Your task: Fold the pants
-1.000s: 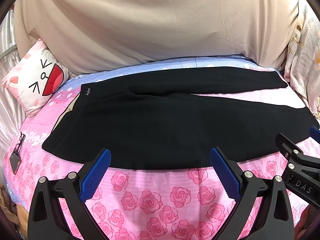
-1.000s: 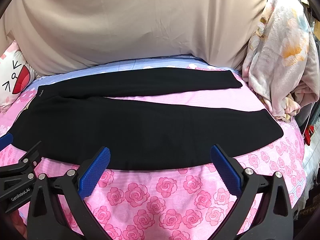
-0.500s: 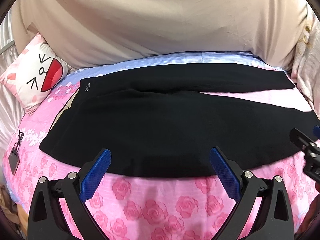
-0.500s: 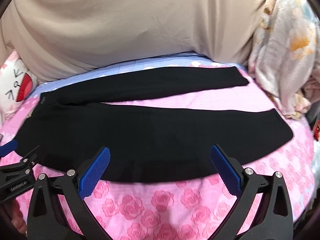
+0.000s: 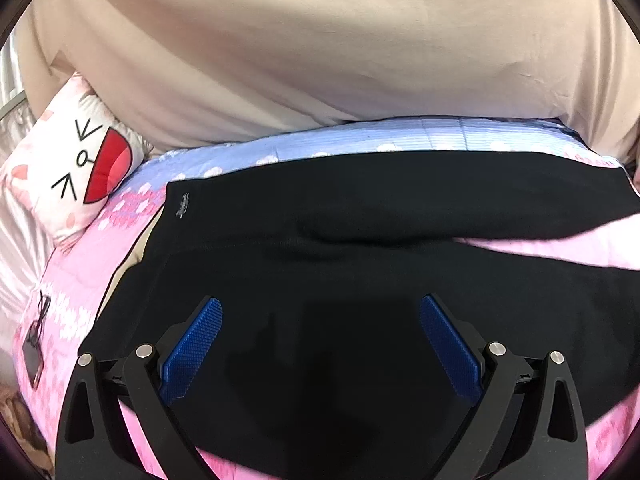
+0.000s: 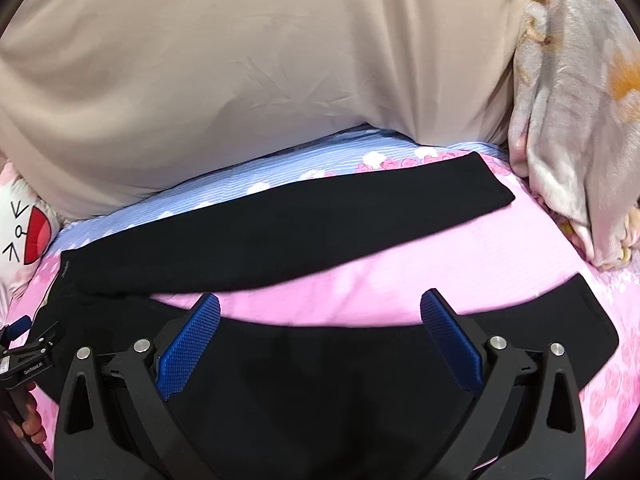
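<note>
Black pants (image 5: 360,248) lie flat across the pink rose bedspread, waistband to the left, both legs spread apart to the right. My left gripper (image 5: 320,344) is open over the near leg close to the waist. My right gripper (image 6: 320,340) is open over the near leg (image 6: 320,380) further right; the far leg (image 6: 280,232) lies beyond a strip of pink sheet. The left gripper's body (image 6: 24,360) shows at the left edge of the right wrist view.
A cat-face pillow (image 5: 72,176) sits at the bed's left end. A beige sheet (image 5: 320,60) hangs behind the bed. A flowered blanket (image 6: 572,100) is piled at the right. A lanyard with a card (image 5: 34,344) lies on the bed's left edge.
Both grippers have moved forward and down over the near leg of the pants. The pants have not moved. Both stay open.
</note>
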Motion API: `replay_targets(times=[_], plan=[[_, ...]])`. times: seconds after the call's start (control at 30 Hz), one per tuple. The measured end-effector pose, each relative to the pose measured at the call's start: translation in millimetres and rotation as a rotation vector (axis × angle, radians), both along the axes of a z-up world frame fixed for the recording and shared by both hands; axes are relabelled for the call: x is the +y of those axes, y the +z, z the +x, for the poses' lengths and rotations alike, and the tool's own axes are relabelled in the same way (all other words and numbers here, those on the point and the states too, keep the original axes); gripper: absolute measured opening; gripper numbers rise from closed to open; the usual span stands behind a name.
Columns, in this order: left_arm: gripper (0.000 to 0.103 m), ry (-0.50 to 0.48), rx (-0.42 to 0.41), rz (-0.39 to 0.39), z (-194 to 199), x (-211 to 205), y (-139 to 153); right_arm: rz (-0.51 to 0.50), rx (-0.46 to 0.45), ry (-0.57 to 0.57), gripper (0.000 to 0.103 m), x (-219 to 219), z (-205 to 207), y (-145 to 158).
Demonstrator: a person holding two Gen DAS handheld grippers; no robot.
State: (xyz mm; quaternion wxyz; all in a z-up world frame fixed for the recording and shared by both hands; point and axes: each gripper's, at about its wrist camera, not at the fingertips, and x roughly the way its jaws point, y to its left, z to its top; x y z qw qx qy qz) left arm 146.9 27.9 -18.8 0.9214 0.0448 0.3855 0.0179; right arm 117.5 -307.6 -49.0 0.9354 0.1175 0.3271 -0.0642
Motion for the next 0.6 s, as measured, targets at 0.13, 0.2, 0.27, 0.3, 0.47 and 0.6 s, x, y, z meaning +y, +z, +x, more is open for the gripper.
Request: replay_targets(times=[0.13, 0.2, 0.27, 0.3, 0.47, 0.6], plan=[[0.098, -0.015, -0.001, 0.03, 28.3, 0.4, -4.2, -0.004, 0.071, -0.039, 0.098, -26.0, 41.5, -2.7], [0.098, -0.036, -0.006, -0.012, 45.8, 12.4, -1.5, -0.018, 0.083, -0.046, 0.098, -50.3, 64.1, -4.6], [0.098, -0.034, 0.013, -0.069, 64.7, 34.3, 1.4, -0.024, 0.072, -0.052, 0.098, -77.7, 79.2, -5.5], [0.098, -0.022, 0.022, -0.087, 74.9, 48.4, 2.1, -0.026, 0.066, -0.056, 0.098, -94.7, 86.0, -6.5], [0.098, 0.187, 0.056, 0.012, 141.6, 143.0, -9.9, -0.078, 0.094, -0.14, 0.098, -185.1, 126.2, -9.0], [0.098, 0.312, 0.133, -0.003, 189.2, 215.4, -33.3, -0.084, 0.145, -0.14, 0.098, -227.8, 161.5, -20.1]])
